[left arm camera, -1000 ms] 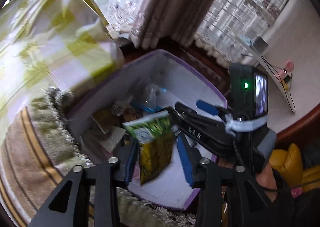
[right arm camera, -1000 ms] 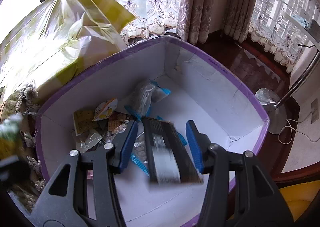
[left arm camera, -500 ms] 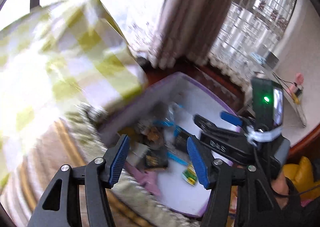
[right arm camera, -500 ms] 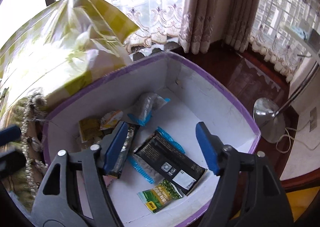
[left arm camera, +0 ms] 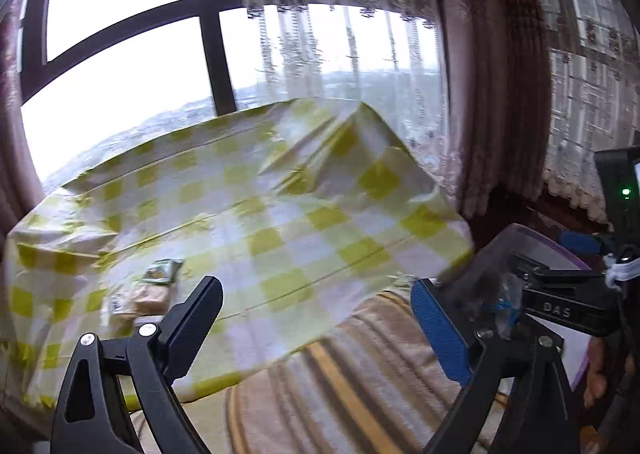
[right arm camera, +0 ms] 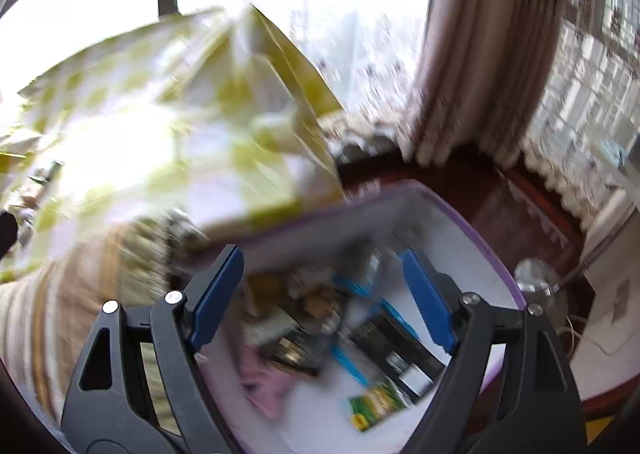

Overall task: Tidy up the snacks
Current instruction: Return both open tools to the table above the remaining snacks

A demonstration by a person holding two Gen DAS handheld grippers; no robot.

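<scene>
A purple-rimmed white box (right arm camera: pixel 476 225) holds several snack packets, among them a green packet (right arm camera: pixel 376 404) and a black packet (right arm camera: pixel 400 346). My right gripper (right arm camera: pixel 320 294) is open and empty above the box. My left gripper (left arm camera: pixel 316 318) is open and empty, pointing at the table with the yellow checked cloth (left arm camera: pixel 280 213). Two or three snack packets (left arm camera: pixel 154 286) lie on the cloth to the left of the left gripper. The box edge (left arm camera: pixel 536 238) and the right gripper show at the right of the left wrist view.
A striped fringed cloth (left arm camera: pixel 340 382) lies under the checked one. Brown curtains (right arm camera: pixel 472 53) and windows stand behind. A dark wooden floor (right arm camera: pixel 520 205) and a lamp base (right arm camera: pixel 536 274) lie beyond the box.
Both grippers let their packets drop into the box and opened. The left gripper has swung left from the box toward the checked cloth. The right gripper has risen and tilted left.
</scene>
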